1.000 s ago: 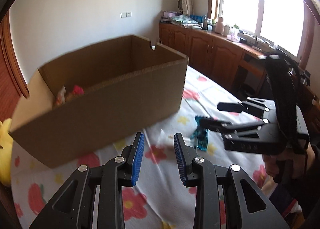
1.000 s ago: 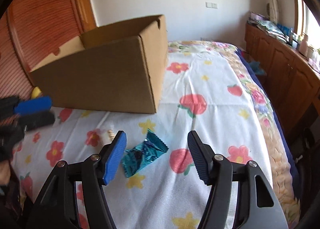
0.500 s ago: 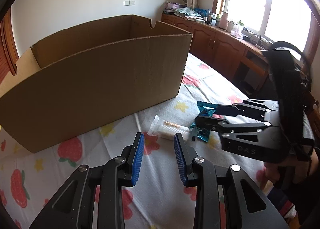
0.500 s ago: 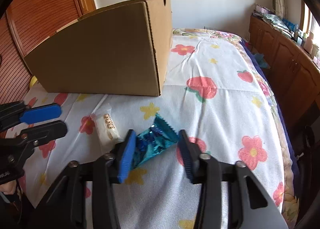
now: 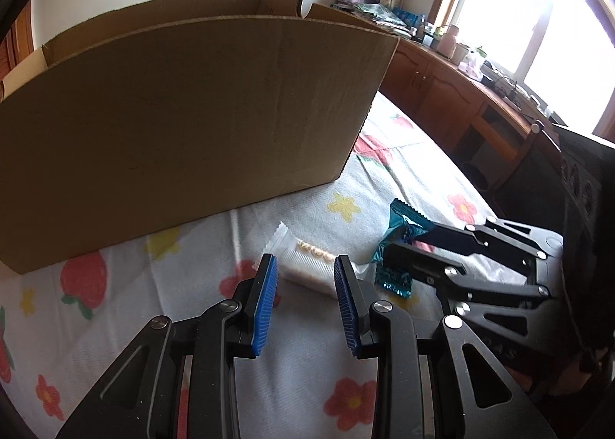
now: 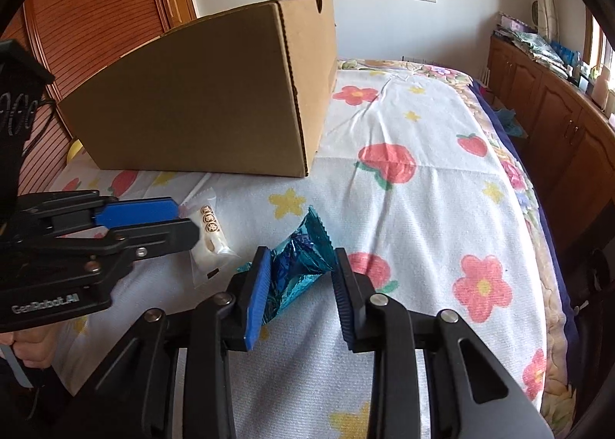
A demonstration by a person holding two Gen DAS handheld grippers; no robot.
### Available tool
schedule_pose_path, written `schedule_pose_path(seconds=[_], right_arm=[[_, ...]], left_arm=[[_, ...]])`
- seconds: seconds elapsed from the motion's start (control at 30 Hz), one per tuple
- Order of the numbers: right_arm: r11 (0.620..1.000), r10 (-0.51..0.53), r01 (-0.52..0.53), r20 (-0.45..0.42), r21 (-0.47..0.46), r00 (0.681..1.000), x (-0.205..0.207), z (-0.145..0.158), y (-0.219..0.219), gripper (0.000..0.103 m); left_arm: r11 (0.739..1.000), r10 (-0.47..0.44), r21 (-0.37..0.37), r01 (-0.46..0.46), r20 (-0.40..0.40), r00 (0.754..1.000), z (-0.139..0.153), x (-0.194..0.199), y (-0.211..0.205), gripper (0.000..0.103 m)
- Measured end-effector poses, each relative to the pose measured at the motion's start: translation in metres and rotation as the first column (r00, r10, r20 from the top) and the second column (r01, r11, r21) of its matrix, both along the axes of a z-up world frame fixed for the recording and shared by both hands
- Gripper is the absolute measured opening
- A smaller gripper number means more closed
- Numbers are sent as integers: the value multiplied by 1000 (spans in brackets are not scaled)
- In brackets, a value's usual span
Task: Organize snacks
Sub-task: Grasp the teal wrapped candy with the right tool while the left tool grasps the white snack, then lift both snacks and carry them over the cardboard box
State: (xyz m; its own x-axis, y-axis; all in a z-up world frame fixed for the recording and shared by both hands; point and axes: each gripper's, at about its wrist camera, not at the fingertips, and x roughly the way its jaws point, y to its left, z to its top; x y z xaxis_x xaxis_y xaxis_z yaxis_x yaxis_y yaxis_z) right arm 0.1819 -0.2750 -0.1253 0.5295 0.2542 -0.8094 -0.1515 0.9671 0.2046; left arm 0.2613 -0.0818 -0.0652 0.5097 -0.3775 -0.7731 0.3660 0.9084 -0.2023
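Right gripper (image 6: 300, 274) closing on teal packet (image 6: 298, 260), seat pads mid-wrapper before lifting; left gripper (image 5: 303, 277) open, straddling white packet (image 5: 307, 266).

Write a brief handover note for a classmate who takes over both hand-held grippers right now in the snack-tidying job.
Right hand-held gripper: jaws closing around the teal snack packet, which lies on the flowered cloth.
Left hand-held gripper: narrowly open and empty, poised over the white wafer packet, not gripping it.
Cardboard box: stands just behind both packets; its inside is hidden.
Done: nothing from this pair is boxed.
Left: lift the teal packet, grip the white one, drop both into the box.
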Motion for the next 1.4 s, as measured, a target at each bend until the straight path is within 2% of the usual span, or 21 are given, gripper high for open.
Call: schedule_pose_path(seconds=[0.27,0.63,0.67,0.7,0.87,1.13,1.4], right_arm=[[1000,5,-4,19,-24,1000,-3,0,3,33],[1000,4,-4,19,-13,1000,-3,-2,3,33],[1000,6,-5,19,-15,1000,-3,-2,3,33],[1000,8,-7,20,-17,1000,-3,-2,3,33],[1000,5,-5,19,-3,1000,-3,-2,2,33],[1000,9,-9,32,0,999,-6,-1,2,30],[1000,-2,2,81,-8,997,-13,5,0,27]], left_arm=[[999,17,-31,-19,-51,999,-2,9,-7,40],[1000,11,12,-11,-13,1000,-3,4,-20,42],[1000,8,14,-8,-11,1000,-4,6,-21,41],[1000,7,21,-7,-8,1000,-4,5,-21,36],[997,-13,79,10,31,999,-7,-3,-23,23],[998,-19,62,18,23,1000,-5,-6,-16,23],[999,-17,47,15,37,999,0,-10,-5,23]])
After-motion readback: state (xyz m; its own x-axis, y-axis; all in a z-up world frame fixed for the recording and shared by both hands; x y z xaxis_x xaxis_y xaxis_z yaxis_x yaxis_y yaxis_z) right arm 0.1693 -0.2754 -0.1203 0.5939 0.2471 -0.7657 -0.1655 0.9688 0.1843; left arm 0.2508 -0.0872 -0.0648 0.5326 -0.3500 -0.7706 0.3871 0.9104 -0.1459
